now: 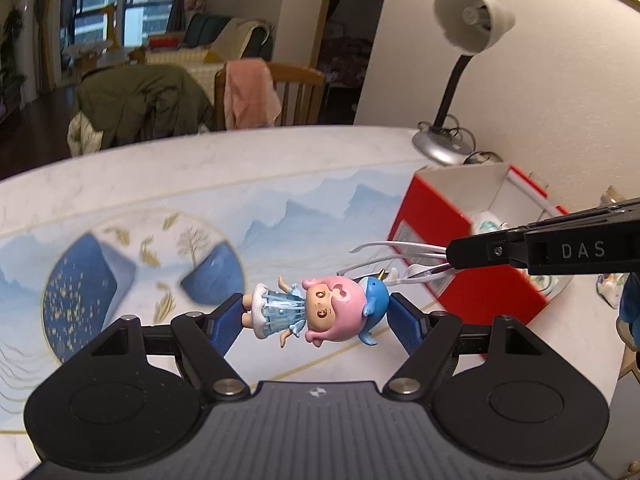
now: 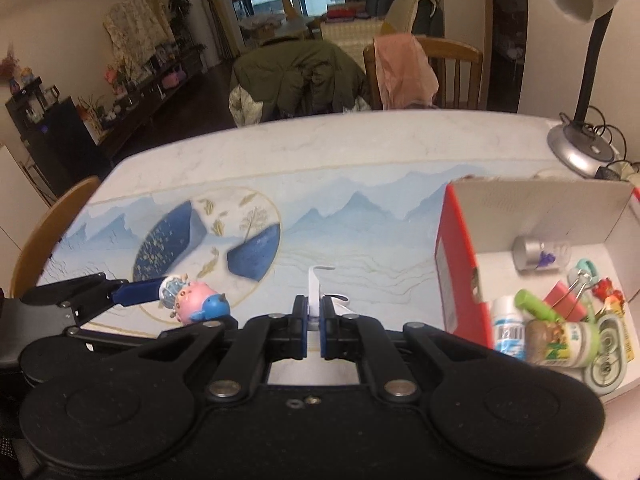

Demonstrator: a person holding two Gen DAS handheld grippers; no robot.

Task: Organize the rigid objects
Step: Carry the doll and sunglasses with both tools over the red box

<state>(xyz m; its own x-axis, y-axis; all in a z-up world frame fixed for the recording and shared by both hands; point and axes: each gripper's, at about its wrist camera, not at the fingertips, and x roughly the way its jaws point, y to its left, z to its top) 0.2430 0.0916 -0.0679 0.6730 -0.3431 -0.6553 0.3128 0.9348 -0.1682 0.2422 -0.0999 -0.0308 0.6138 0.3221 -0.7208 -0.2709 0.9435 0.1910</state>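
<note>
My left gripper is shut on a small doll with pink hair, a blue dress and a blue whale hat, held sideways above the table. The doll also shows in the right wrist view. My right gripper is shut on white-framed glasses; their arms show in the left wrist view. A red box with a white inside stands at the right and holds several small items.
The table has a blue mountain-pattern mat. A desk lamp with cables stands at the far right corner by the wall. Chairs draped with a green coat and pink cloth stand behind the far edge.
</note>
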